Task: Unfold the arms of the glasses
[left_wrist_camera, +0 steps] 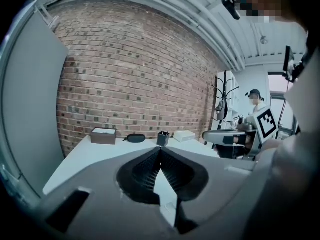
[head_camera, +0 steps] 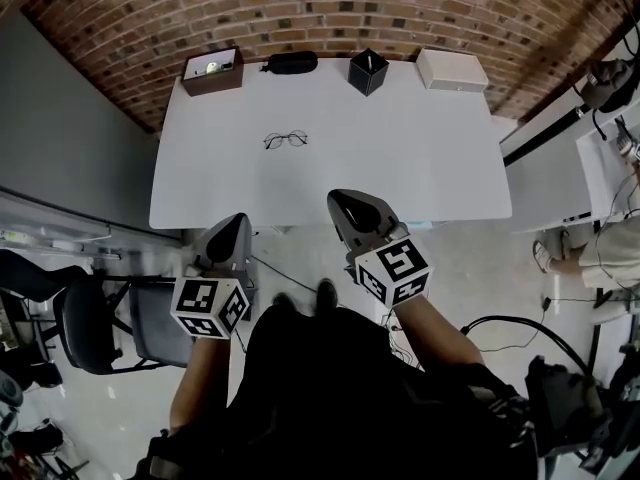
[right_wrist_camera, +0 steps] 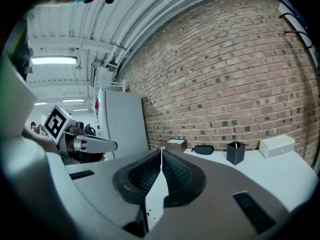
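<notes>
A pair of thin wire-framed glasses [head_camera: 286, 140] lies on the white table [head_camera: 420, 168], left of its middle. Both grippers hover at the table's near edge, well short of the glasses. My left gripper [head_camera: 238, 220] is just off the edge, and its jaws meet at the tips with nothing between them [left_wrist_camera: 160, 151]. My right gripper [head_camera: 342, 200] reaches slightly over the edge, to the right of the glasses, and it too is shut and empty [right_wrist_camera: 161, 151]. The glasses cannot be made out in either gripper view.
Along the table's far edge by the brick wall stand a brown box [head_camera: 212, 70], a black glasses case [head_camera: 291, 62], a black pen holder [head_camera: 368, 71] and a white box [head_camera: 452, 69]. A chair [head_camera: 90, 318] is at the left, and another person [head_camera: 610, 238] sits at the right.
</notes>
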`<state>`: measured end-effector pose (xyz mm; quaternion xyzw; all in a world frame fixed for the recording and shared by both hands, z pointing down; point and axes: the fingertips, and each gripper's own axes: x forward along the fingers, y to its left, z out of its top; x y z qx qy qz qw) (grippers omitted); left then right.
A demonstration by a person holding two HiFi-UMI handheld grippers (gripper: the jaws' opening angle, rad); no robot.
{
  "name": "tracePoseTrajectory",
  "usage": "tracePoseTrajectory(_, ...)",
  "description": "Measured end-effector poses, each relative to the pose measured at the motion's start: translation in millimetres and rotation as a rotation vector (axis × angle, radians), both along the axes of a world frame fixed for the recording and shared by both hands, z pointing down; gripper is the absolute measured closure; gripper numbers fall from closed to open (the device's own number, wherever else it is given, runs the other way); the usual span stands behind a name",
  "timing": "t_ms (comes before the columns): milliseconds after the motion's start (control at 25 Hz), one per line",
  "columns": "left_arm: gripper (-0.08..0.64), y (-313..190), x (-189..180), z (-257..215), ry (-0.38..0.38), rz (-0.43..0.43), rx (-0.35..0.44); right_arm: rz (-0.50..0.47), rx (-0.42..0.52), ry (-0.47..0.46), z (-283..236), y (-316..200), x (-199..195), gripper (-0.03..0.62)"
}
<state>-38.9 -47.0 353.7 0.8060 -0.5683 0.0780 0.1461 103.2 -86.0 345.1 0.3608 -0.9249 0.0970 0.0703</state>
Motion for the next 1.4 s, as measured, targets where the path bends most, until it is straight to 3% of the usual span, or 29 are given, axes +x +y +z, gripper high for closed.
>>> tracePoseTrajectory(120,0.552,-13.7,-4.4,7.7,0.009,-0.008,-0.015,-0.001,-0.008,0.013,5.7,-14.6,-3.6,0.581)
tracePoseTrajectory(320,0.552,-38.6,-15.4,33.3,0.102,-0.042,-0.074,0.014,-0.027,0.055,19.7,-35.1,-7.7,0.581)
tracePoseTrajectory(680,0.552,-93.1,-33.2,48.0,0.123,0.026,-0.076,0.045,-0.052,0.120,43.0,-86.1,-28.9,0.581)
tracePoseTrajectory(960,0.552,-137.3,-54.6,89.9,0.086,0.018,-0.159,0.077,-0.151,0.144,77.6,-125.5,-50.6,0.580)
tracePoseTrajectory(1160,0.552,-160.6,-56.0,121.2,0.128,0.042,-0.236,0.075,-0.204,0.209,108.9,-147.3,-59.3,0.580)
tracePoseTrajectory(1400,0.551,-191.1,-59.1,155.6,0.127,0.046,-0.288,0.088,-0.225,0.285,146.5,-171.0,-64.2,0.580)
